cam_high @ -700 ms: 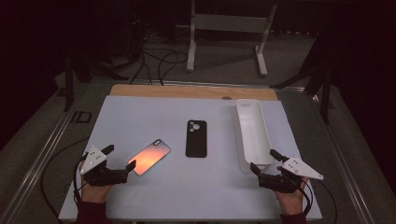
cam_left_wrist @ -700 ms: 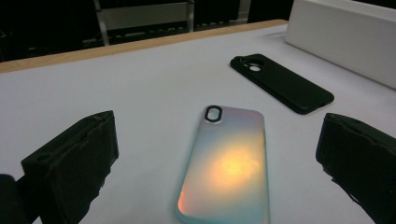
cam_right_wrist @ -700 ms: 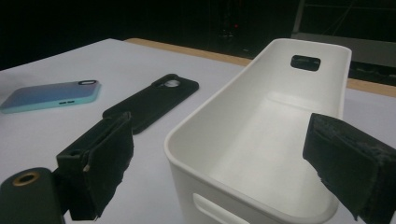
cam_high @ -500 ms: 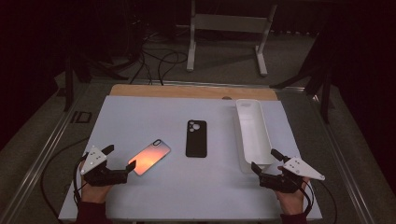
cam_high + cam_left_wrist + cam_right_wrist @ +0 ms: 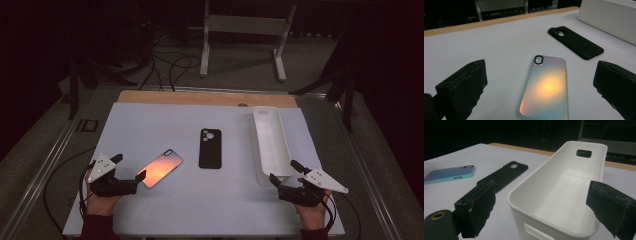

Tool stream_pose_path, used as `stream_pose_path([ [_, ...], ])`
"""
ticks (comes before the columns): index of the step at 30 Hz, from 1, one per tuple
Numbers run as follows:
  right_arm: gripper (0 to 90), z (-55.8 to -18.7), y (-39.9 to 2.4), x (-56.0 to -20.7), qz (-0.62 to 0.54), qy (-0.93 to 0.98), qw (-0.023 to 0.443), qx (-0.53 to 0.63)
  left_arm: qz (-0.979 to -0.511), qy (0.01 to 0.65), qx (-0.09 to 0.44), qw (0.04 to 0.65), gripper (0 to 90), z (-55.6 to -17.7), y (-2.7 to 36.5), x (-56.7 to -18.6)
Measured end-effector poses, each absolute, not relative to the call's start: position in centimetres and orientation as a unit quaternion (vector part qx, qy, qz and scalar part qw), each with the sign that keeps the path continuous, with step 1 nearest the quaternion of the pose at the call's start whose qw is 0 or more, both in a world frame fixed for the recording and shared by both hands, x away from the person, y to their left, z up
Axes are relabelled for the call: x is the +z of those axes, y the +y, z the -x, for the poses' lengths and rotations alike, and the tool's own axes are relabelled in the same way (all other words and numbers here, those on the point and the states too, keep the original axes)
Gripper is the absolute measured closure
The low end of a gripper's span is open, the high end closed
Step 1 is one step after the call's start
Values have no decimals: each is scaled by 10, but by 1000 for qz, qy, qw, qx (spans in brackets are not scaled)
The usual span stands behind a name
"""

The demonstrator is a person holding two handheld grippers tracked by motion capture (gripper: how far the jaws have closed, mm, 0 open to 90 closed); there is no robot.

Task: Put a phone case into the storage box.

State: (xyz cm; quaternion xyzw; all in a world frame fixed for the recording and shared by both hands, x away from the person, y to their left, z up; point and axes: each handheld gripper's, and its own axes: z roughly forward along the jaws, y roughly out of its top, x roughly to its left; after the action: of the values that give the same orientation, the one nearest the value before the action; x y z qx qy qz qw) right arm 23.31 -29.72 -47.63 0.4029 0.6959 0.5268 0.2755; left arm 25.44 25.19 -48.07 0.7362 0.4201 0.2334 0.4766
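The iridescent phone case (image 5: pixel 160 167) lies flat on the white mat (image 5: pixel 165 125), back up, just ahead of our left gripper (image 5: pixel 129 168), its near end between the 2 spread jaws in the left gripper view (image 5: pixel 546 87). Those jaws stand wide and touch nothing; we judge they are lined up so that closing would catch the case by its long sides. Beyond it, further from that gripper, rests the black phone case (image 5: pixel 210 148), also camera-hole up and well apart from both tools.

Our right gripper (image 5: pixel 286 173) is likewise fully spread and empty, poised at the near end of the white bin (image 5: pixel 271 145), whose short wall sits between its jaws in the right gripper view (image 5: pixel 544 220). We take that placing as readiness to steady or shift the bin (the likely home for the cases). The bin is empty, with a handle slot in its far wall.

We can read no brand, label or writing on either case, the bin or the mat.
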Motion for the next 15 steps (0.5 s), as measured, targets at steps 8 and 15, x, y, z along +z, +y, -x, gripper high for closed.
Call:
stream_pose_path([
  [8, 85, -233, -299, -476, -403, 695, 276, 527, -748, 418, 234, 459, 0, -262, 249, -470],
  [15, 85, -233, -302, -475, -406, 691, 280, 529, -758, 413, 227, 451, 0, -270, 246, -467],
])
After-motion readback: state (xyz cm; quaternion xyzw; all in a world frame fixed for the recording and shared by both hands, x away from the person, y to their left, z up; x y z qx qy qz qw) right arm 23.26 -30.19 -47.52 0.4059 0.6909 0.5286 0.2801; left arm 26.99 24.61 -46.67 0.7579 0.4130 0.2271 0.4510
